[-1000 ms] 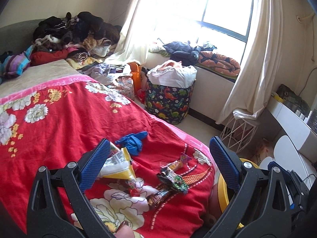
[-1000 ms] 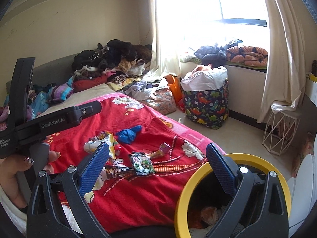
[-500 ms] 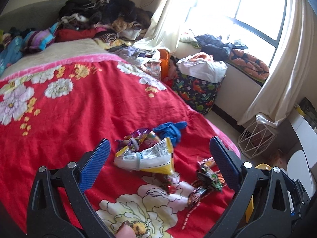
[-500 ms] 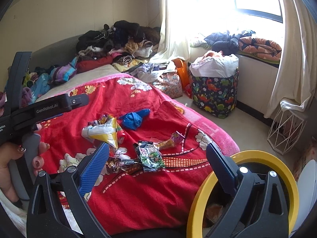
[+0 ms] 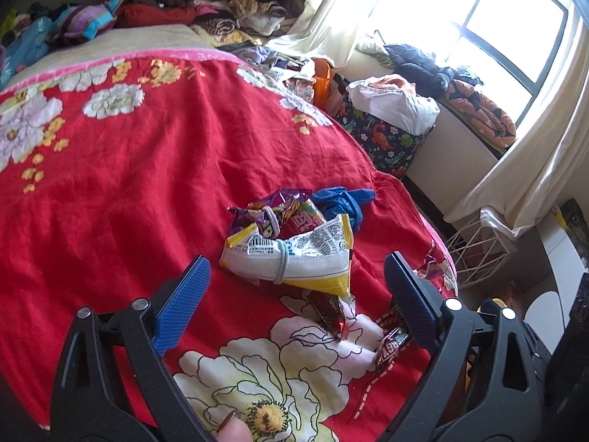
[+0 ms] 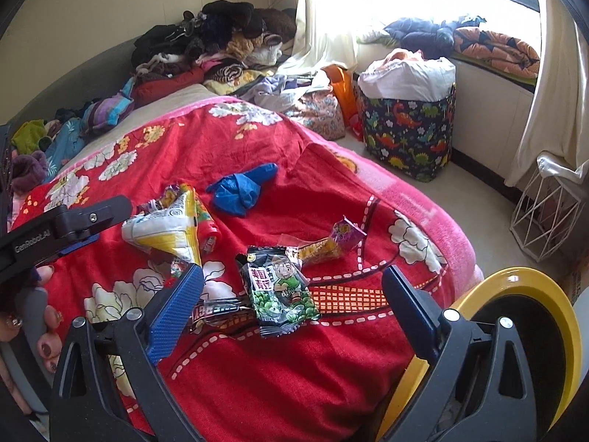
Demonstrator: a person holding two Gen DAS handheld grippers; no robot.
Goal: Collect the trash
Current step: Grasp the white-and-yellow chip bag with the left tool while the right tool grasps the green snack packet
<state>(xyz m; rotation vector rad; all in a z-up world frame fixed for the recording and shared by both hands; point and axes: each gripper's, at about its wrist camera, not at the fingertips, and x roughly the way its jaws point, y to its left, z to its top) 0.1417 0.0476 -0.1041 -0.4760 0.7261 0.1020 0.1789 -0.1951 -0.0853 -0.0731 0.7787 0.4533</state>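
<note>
Left gripper (image 5: 296, 287): black plastic frame with triangular cut-outs, silver screws at the joints, blue ribbed finger pads (image 5: 182, 302).
Right gripper (image 6: 292, 304): same black frame, silver screws, blue textured pads.
Marking: white "GenRobot.AI" lettering on the left gripper's black arm.
Hand (image 6: 31, 316): dark polished fingernails.

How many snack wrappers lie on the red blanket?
6: white-yellow bag, purple-red bag behind it, small red wrapper, dark bar wrapper, green pea packet, yellow-purple candy wrapper; more may be hidden.
</note>
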